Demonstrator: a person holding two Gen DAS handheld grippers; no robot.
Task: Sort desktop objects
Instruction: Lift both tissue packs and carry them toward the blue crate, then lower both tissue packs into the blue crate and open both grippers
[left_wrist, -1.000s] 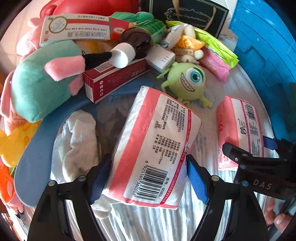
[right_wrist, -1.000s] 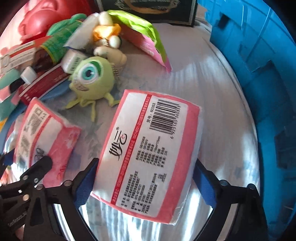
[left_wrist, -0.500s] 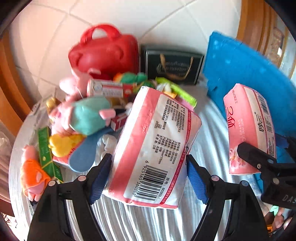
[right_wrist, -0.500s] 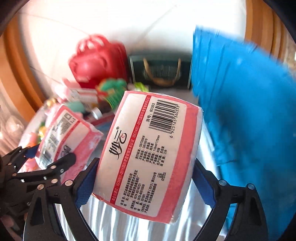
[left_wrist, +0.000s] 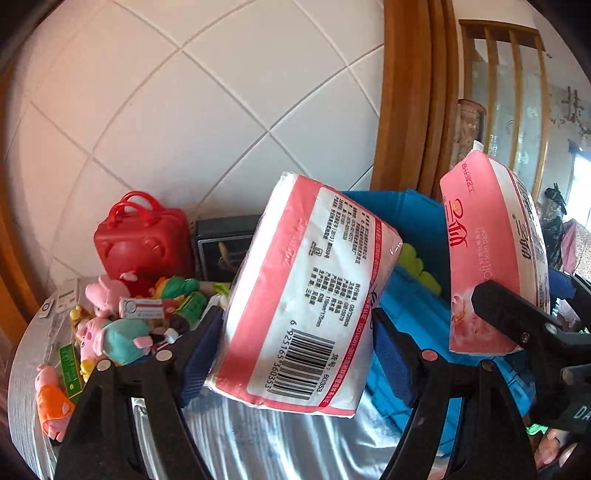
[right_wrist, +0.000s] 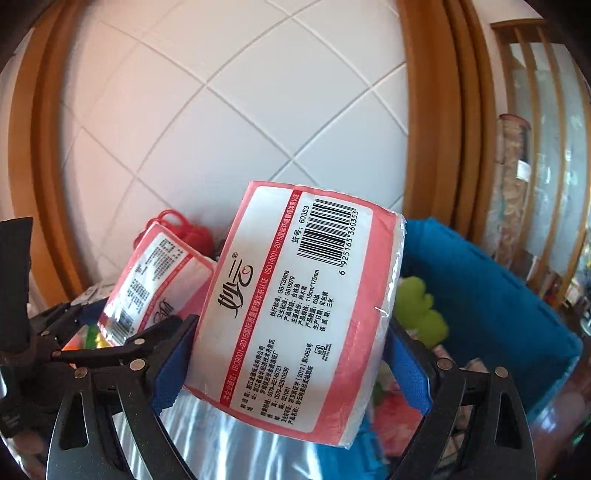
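Note:
My left gripper (left_wrist: 295, 343) is shut on a pink-and-white tissue pack (left_wrist: 303, 280), held in the air with its barcode facing me. My right gripper (right_wrist: 291, 362) is shut on a second tissue pack (right_wrist: 295, 306) of the same kind. In the left wrist view the right gripper's pack (left_wrist: 491, 258) hangs to the right of mine. The left gripper's pack (right_wrist: 159, 273) shows at the left of the right wrist view. Both packs hover near the open blue fabric bin (right_wrist: 480, 295), with the right one over its near edge.
A green plush toy (right_wrist: 421, 310) lies inside the bin. On the silver-covered table (left_wrist: 258, 435), left of the bin, sits a heap of plush pigs (left_wrist: 122, 339), small boxes, a red bag (left_wrist: 144, 240) and a dark box (left_wrist: 221, 251). A tiled wall and wooden frame stand behind.
Both grippers have lifted their tissue packs well off the table and tilted upward. The toy heap has dropped low in view, and the wall and the bin's opening now show.

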